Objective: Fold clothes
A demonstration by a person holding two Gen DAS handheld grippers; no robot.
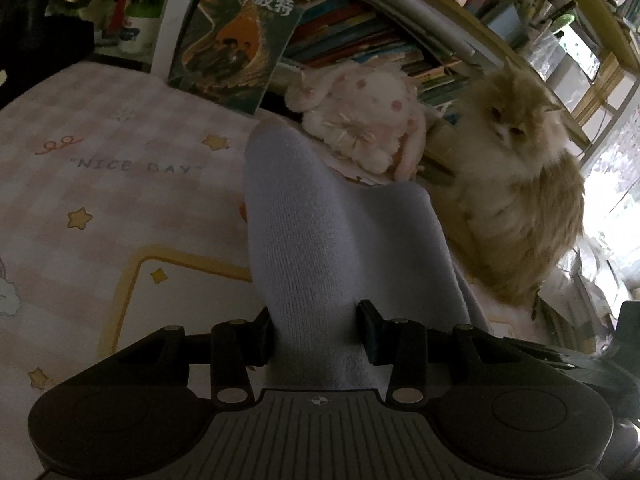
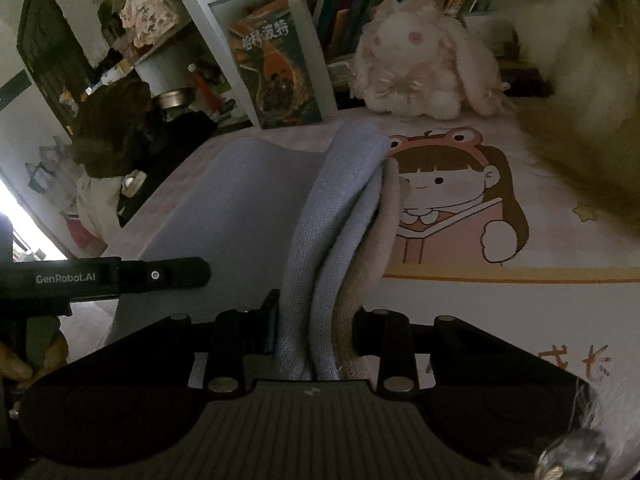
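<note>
Both our grippers clamp the lilac knit garment point(image 1: 320, 240): left gripper point(image 1: 318, 338) pinches one fold, right gripper point(image 2: 314, 332) bunched layers; it is lifted off the printed mat point(image 2: 500, 300); cat point(image 1: 520, 184) sits far right

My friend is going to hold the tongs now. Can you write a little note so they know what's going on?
Left tongs: shut on the blue knit garment, one thick bunch.
Right tongs: shut on the same garment's layered edge, blue over a beige lining.
The garment is lifted at both grips; the rest drapes onto the cartoon-print bedsheet.
Done: both grips taken. Left: lay it down, finish the fold, flatten it.
Watch out: a fluffy cat sits close on the right, beside a plush bunny.
</note>
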